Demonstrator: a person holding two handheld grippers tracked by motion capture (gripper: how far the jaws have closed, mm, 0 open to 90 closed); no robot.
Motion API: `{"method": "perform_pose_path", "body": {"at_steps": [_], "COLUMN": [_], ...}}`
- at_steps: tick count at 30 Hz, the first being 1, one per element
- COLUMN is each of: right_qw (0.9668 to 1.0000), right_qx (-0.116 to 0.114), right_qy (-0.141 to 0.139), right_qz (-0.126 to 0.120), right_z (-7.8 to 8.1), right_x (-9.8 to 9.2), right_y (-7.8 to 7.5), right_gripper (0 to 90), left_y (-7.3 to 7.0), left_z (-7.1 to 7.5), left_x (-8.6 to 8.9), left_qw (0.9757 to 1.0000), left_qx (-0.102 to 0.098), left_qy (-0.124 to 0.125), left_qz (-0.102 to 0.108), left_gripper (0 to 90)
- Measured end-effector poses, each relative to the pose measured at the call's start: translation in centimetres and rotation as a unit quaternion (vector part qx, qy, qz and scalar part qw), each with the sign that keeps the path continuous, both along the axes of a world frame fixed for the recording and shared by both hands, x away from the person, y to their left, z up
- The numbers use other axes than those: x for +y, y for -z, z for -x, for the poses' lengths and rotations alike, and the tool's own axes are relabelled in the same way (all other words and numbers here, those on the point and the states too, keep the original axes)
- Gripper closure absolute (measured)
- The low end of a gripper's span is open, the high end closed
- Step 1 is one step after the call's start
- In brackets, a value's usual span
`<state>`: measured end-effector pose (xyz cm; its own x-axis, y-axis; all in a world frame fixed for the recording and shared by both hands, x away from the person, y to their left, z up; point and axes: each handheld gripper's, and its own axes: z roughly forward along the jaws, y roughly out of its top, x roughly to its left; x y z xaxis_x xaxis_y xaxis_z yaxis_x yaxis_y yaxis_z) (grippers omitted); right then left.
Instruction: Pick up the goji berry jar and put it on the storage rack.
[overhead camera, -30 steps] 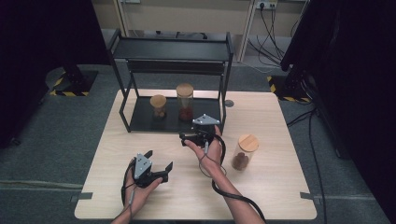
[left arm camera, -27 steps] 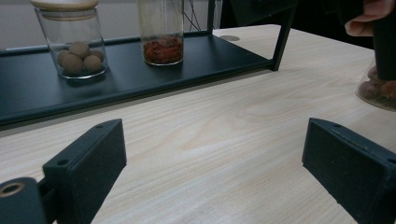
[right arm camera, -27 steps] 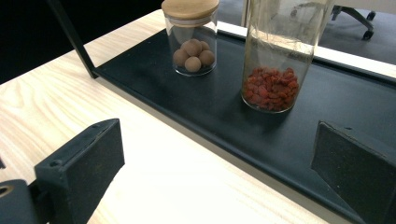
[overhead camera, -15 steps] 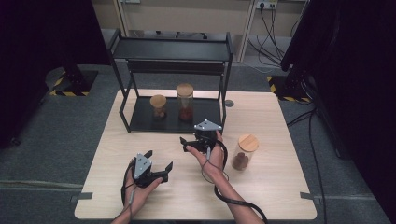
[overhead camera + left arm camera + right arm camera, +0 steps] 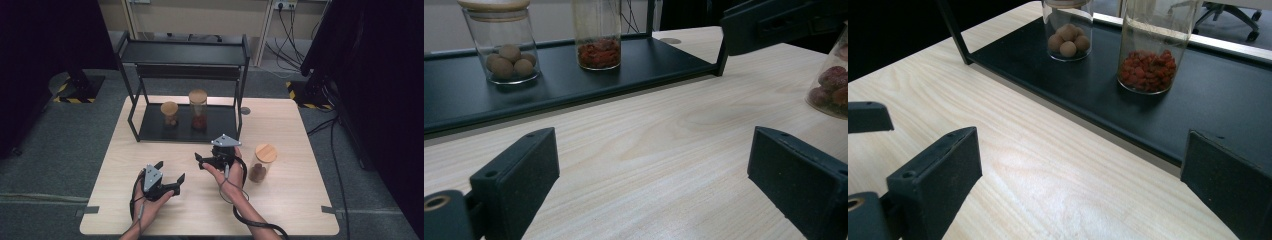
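the jar of dark red fruit [image 5: 260, 163] stands upright on the bare table [image 5: 300, 200], apart from the rack, just beside the right gripper [image 5: 210, 161] on its outer side; its round wooden lid [image 5: 265, 153] is on. both grippers have their jaws spread wide with nothing between them: the right gripper is turned toward the rack [image 5: 185, 129], where the short jar of pale round nuts [image 5: 1068, 37] and the tall jar of red berries [image 5: 1148, 60] stand on the low black shelf, and the left gripper [image 5: 167, 179] lies low over the wood nearer the person. the glass looks smooth and stiff, so it would likely slip under a light squeeze and could crack or tip if knocked; it is only about a third full, so probably not heavy, with the weight sitting low. the safest hold seems to be across the straight glass wall around the middle, below the lid, jaws level and square to it. taking it by the lid alone risks the lid coming off.
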<state>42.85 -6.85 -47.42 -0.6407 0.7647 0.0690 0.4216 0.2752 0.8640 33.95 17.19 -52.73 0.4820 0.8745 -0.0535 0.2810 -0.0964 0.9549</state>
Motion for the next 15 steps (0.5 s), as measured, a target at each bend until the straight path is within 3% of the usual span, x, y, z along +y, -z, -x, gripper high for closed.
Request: {"method": "perform_pose_path", "body": {"at_steps": [15], "right_qw": [1.0], "right_qx": [-0.005], "right_qy": [-0.002], "right_qz": [-0.005], "right_z": [2.1], "right_x": [-1.5], "right_y": [0.6], "right_gripper": [3.3], "left_y": [0.0], "left_z": [0.0], "left_x": [0.0], "left_qw": [1.0], "left_qx": [-0.001], "left_qy": [-0.001], "left_qz": [-0.001], "left_gripper": [5.7]}}
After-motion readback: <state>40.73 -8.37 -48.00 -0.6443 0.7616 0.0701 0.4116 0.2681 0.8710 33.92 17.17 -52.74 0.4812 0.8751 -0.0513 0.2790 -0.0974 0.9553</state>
